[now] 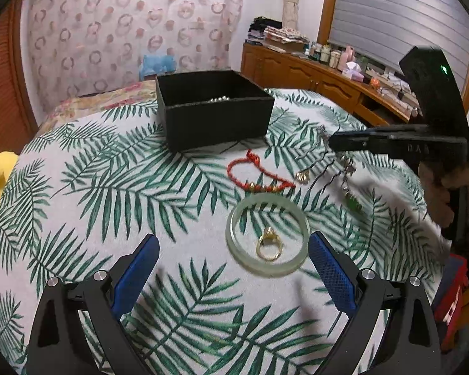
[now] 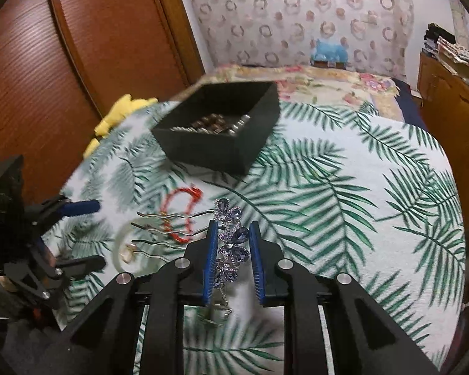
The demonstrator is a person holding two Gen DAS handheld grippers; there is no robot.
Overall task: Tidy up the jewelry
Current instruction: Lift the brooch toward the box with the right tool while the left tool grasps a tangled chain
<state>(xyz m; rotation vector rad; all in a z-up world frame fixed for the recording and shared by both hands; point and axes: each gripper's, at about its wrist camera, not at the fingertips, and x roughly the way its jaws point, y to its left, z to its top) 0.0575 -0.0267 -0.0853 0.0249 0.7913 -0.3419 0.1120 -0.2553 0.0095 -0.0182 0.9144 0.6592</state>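
Note:
A black jewelry box (image 1: 214,109) stands on the palm-print cloth, with beads inside (image 2: 215,124). My right gripper (image 2: 233,228) is shut on a jeweled hair comb (image 2: 233,243) with blue-purple stones, its wavy prongs (image 2: 168,234) pointing left, lifted above the table. In the left wrist view the right gripper (image 1: 333,142) hovers above the jewelry, right of the box. My left gripper (image 1: 233,247) is open and empty, just in front of a pale jade bangle (image 1: 267,234) with a gold ring (image 1: 269,245) inside it. A red bead bracelet (image 1: 256,176) lies behind the bangle.
A gold earring (image 1: 303,175) and a green pendant (image 1: 353,204) lie right of the bracelet. A wooden dresser (image 1: 322,78) with bottles stands at the right. A yellow soft toy (image 2: 122,115) sits at the table's left edge, by a wooden door (image 2: 62,62).

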